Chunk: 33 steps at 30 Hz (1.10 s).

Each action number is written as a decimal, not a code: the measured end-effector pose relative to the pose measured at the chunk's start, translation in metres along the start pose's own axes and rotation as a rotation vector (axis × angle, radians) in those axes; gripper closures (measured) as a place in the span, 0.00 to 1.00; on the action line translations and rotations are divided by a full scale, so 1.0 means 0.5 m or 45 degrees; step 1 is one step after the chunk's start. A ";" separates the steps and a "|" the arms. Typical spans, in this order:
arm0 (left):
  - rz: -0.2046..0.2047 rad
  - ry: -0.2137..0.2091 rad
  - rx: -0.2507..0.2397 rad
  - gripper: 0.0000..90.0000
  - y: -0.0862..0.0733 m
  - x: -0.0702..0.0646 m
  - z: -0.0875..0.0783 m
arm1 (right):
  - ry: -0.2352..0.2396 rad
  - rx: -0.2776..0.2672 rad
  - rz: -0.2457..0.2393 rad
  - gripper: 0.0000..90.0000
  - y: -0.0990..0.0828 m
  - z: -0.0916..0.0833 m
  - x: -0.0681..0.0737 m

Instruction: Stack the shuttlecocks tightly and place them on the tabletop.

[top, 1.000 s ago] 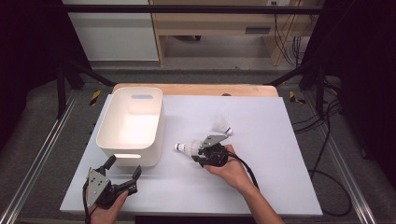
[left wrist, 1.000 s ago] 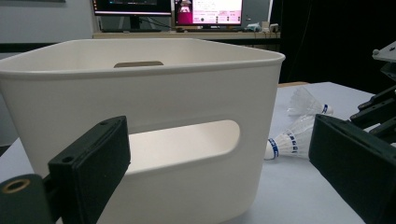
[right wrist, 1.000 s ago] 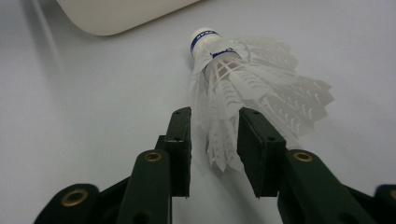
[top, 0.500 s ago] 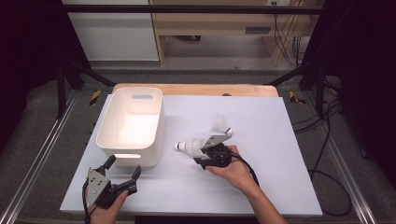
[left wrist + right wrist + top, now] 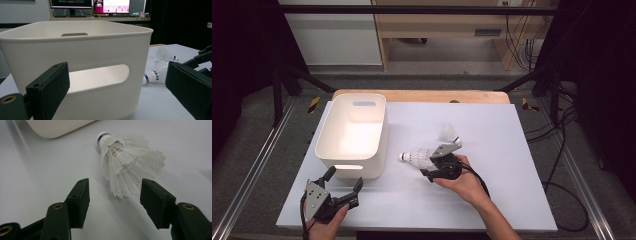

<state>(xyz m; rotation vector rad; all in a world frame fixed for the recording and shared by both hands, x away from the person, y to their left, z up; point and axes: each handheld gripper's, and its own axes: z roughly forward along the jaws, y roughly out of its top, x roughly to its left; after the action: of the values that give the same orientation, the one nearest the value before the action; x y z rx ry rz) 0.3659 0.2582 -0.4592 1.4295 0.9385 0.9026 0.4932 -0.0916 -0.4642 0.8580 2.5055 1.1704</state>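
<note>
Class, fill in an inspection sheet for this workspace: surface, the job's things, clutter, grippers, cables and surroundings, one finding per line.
Surface: white table top, wooden edge at the far side.
Job's things: near shuttlecock lies on its side, cork toward the white bin; second shuttlecock lies just beyond it; the bin's inside looks bare.
Clutter: nothing seen.
Grippers: right gripper open, jaws just been opening, pads apart from the near shuttlecock's skirt; left gripper open, pointing at the bin's handle slot.
Cables: black cable trails from the right gripper; more on the floor at right.
Surroundings: dark frame rails, wooden furniture behind, lit monitors.
</note>
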 end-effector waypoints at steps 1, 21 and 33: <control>0.000 0.000 0.000 0.06 0.000 0.000 0.000 | -0.003 0.001 0.000 0.44 -0.001 -0.002 -0.001; -0.007 -0.011 -0.010 0.05 0.000 -0.001 0.002 | -0.136 -0.012 0.095 0.25 -0.006 -0.067 -0.053; -0.008 -0.009 -0.011 0.05 -0.001 -0.003 0.004 | -0.184 -0.029 0.146 0.23 0.019 -0.080 -0.089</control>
<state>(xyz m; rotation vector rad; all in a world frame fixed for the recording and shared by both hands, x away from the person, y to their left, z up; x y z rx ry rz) 0.3673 0.2560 -0.4596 1.4208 0.9323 0.8951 0.5147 -0.1383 -0.4321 1.0535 2.3506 1.1262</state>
